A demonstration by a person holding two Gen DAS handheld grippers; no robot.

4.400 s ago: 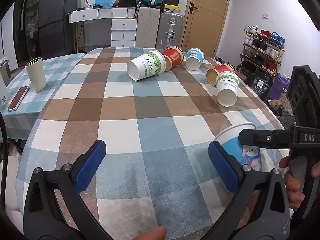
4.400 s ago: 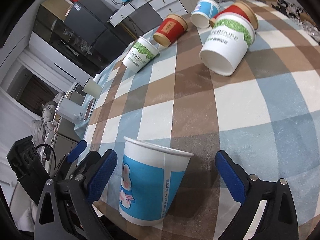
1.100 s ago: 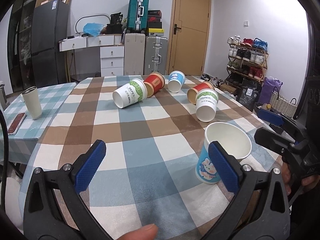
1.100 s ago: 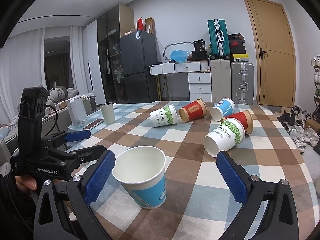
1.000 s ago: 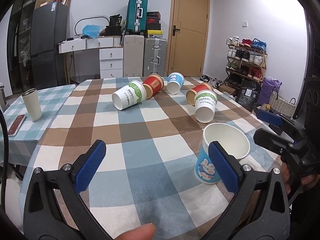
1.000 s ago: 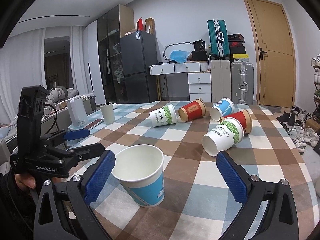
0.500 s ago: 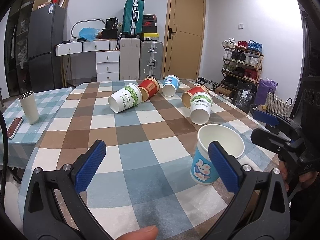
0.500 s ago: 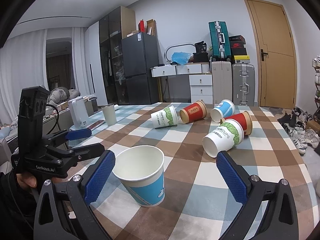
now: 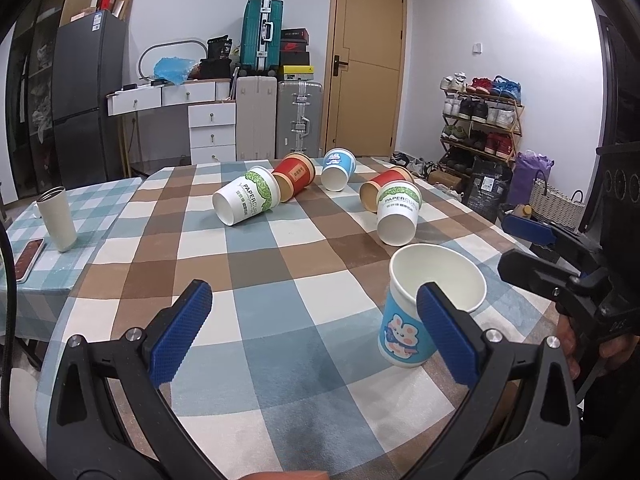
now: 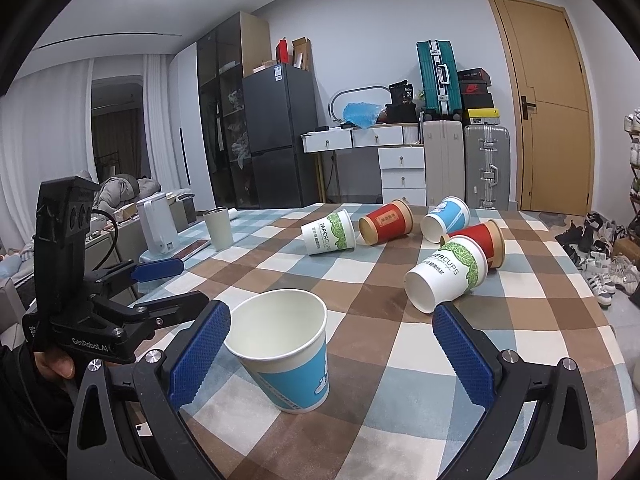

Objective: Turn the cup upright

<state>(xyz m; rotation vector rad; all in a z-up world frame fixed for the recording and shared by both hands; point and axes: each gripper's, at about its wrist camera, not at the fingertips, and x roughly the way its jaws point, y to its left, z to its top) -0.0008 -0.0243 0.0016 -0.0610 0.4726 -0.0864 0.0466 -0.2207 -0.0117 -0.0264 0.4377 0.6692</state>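
A blue paper cup with a rabbit print (image 9: 416, 320) stands upright on the checked tablecloth (image 9: 280, 280) near the front right; it also shows in the right wrist view (image 10: 288, 356). My left gripper (image 9: 316, 332) is open and empty, its right finger beside the cup. My right gripper (image 10: 332, 348) is open and empty, held back from the cup with its left pad near the rim. Several cups lie on their sides farther back: a white and green one (image 9: 246, 200), a red one (image 9: 296, 176), a blue one (image 9: 338, 170), another red one (image 9: 386, 190) and another white and green one (image 9: 398, 216).
A beige tumbler (image 9: 58, 218) and a phone (image 9: 28, 254) sit on the adjoining table at the left. A white kettle (image 10: 158, 228) stands there too. Drawers, suitcases, a fridge, a door and a shoe rack line the room behind.
Since 4.4 s ago the blue cup went from tilted between my right gripper's fingers to standing free. Both grippers have drawn back and levelled out, and over the last second kept drifting slightly.
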